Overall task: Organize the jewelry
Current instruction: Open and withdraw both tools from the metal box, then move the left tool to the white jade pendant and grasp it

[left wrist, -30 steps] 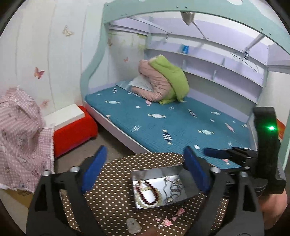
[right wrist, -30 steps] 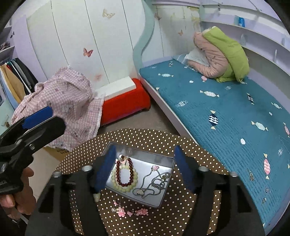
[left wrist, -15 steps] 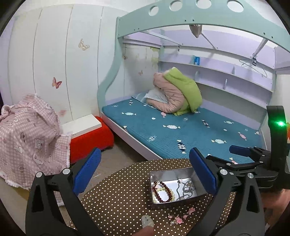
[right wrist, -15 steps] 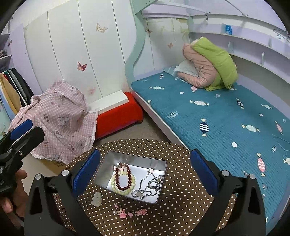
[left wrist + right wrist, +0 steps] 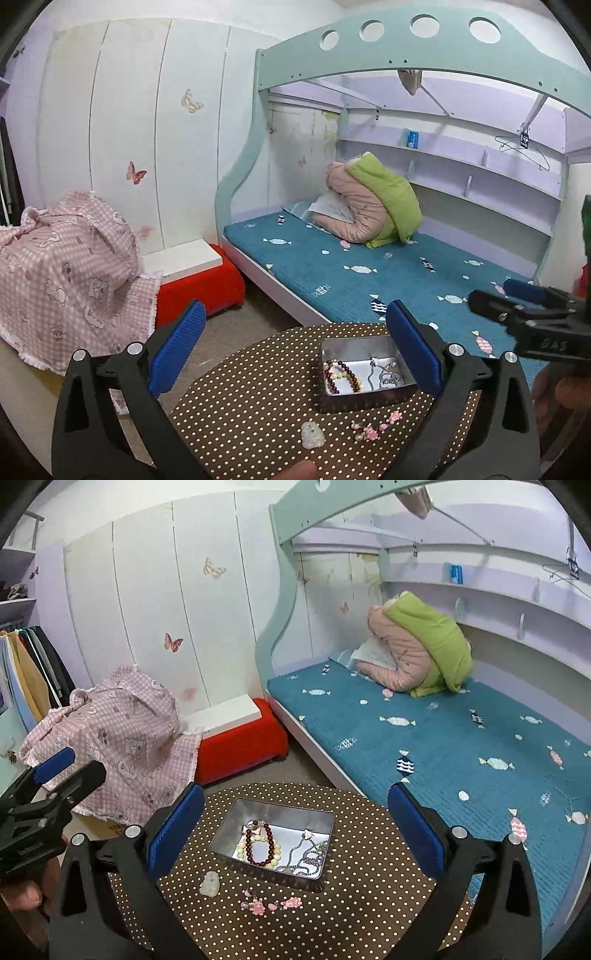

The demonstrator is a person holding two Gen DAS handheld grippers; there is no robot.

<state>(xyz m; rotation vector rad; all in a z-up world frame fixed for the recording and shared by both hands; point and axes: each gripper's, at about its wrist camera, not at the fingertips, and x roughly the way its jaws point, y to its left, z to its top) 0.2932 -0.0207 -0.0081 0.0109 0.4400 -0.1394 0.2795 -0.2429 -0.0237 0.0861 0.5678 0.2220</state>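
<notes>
A round tabletop (image 5: pixel 369 886) covered in brown cloth with white dots carries a shallow metal tin (image 5: pixel 275 814), which sits toward its far edge; inside the tin lie a dark red bead bracelet (image 5: pixel 260 843) ringed by a pale bead bracelet (image 5: pixel 242 849), and beside them, toward the tin's right side, a tangle of silver chain (image 5: pixel 308 856). On the cloth just in front of the tin's near wall rest two loose pieces, well apart from each other: a pale carved pendant (image 5: pixel 210 884) off the tin's near left corner, and a string of small pink flower charms (image 5: pixel 271 904) nearer the tabletop's near edge.

The right gripper (image 5: pixel 295 830) hangs above the tabletop with its blue-padded jaws spread wide, nothing between them (the tin shows through the gap, far below the pads); the left gripper (image 5: pixel 295 347) is likewise wide apart and holds nothing, the tin lying toward its right finger in the left wrist view. Each gripper shows at the edge of the other's view, gripped by a hand (image 5: pixel 26 890).

Beyond the tabletop stand a bed with a teal blanket (image 5: pixel 461 738), a red stool (image 5: pixel 240 742) and a pink checked cloth (image 5: pixel 122 738).
</notes>
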